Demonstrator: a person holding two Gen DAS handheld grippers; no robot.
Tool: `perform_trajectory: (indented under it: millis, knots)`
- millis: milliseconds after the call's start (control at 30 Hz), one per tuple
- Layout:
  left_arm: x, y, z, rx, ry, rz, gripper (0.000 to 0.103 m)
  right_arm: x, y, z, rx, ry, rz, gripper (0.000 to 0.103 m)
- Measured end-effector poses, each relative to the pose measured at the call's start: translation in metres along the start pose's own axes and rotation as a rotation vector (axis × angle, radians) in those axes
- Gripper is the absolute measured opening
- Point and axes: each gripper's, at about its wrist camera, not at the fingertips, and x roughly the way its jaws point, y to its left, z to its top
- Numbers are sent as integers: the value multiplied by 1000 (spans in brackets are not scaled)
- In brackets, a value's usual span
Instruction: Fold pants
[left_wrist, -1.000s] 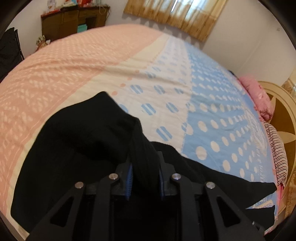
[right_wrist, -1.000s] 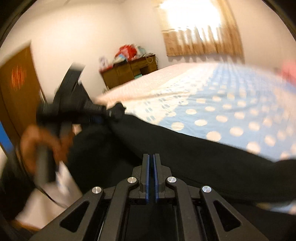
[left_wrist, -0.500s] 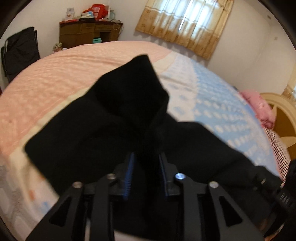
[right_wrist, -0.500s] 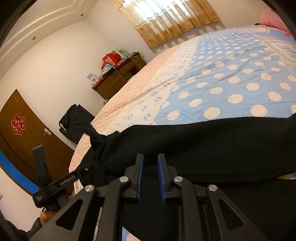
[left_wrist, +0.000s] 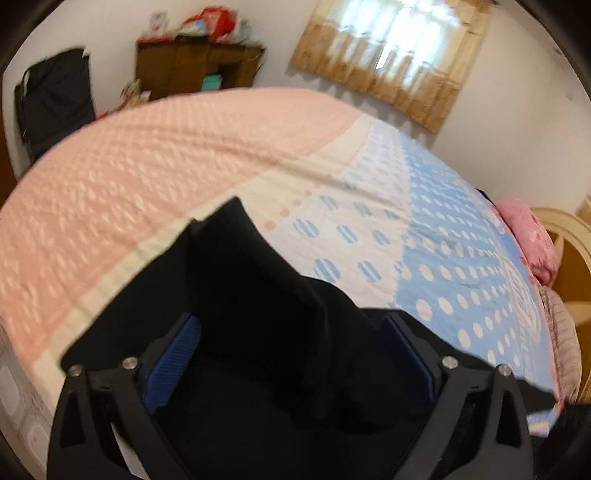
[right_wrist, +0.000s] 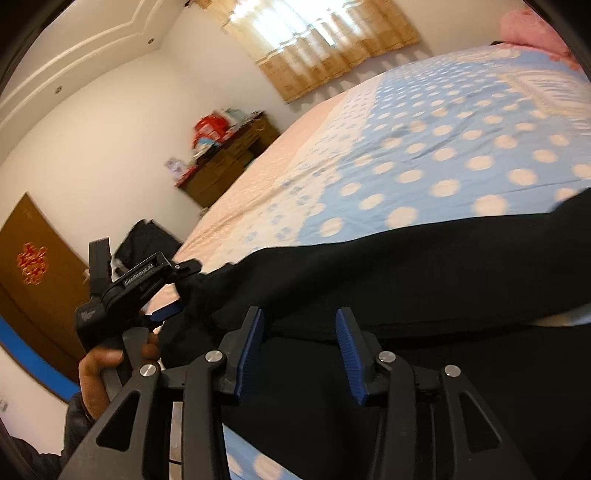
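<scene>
The black pants (left_wrist: 258, 314) lie in a folded strip along the near edge of the bed, also in the right wrist view (right_wrist: 406, 266). My left gripper (left_wrist: 291, 332) is open, its blue pads wide apart, with a raised fold of the pants lying between them. In the right wrist view it (right_wrist: 177, 291) shows at the left end of the pants, held by a hand. My right gripper (right_wrist: 299, 328) is open and empty, just above the black cloth.
The bed (left_wrist: 166, 158) has a pink, cream and blue dotted cover. A pink pillow (left_wrist: 528, 232) and a headboard (left_wrist: 569, 236) are at the right. A wooden cabinet (left_wrist: 192, 70) and a black bag (left_wrist: 55, 99) stand by the far wall.
Both grippers have opened and let go of the pants. The lifted cloth has dropped back onto the bed in a fold.
</scene>
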Motion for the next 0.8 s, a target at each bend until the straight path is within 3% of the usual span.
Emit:
perform_trajectory:
  millis: [33,67,100,133,167,267,367,533,800]
  knots:
    - [0,3,-2,-31,4,0,98,-9,-9,-1,28,-21,-15,43]
    - [3,7,-2,-65,11,4,86,-15,-16,-3,53,-36,-28,43]
    - [5,12,-2,-95,17,-5,63,-21,-24,-5,82,-47,-36,44]
    - [8,16,-3,-113,31,-28,52,-26,-32,-8,115,-51,-35,44]
    - [10,21,-4,-126,40,-57,33,-29,-38,-10,139,-50,-30,44]
    - [4,33,-6,-174,19,-117,12,-28,-49,-20,215,-35,18,44]
    - [-15,34,2,-175,-32,-165,9,-19,-50,-22,245,-18,62,45]
    - [-46,28,19,-189,-94,-265,9,-8,-61,-18,293,-19,59,51]
    - [-65,30,26,-236,-105,-336,9,5,-73,-10,378,-23,105,52]
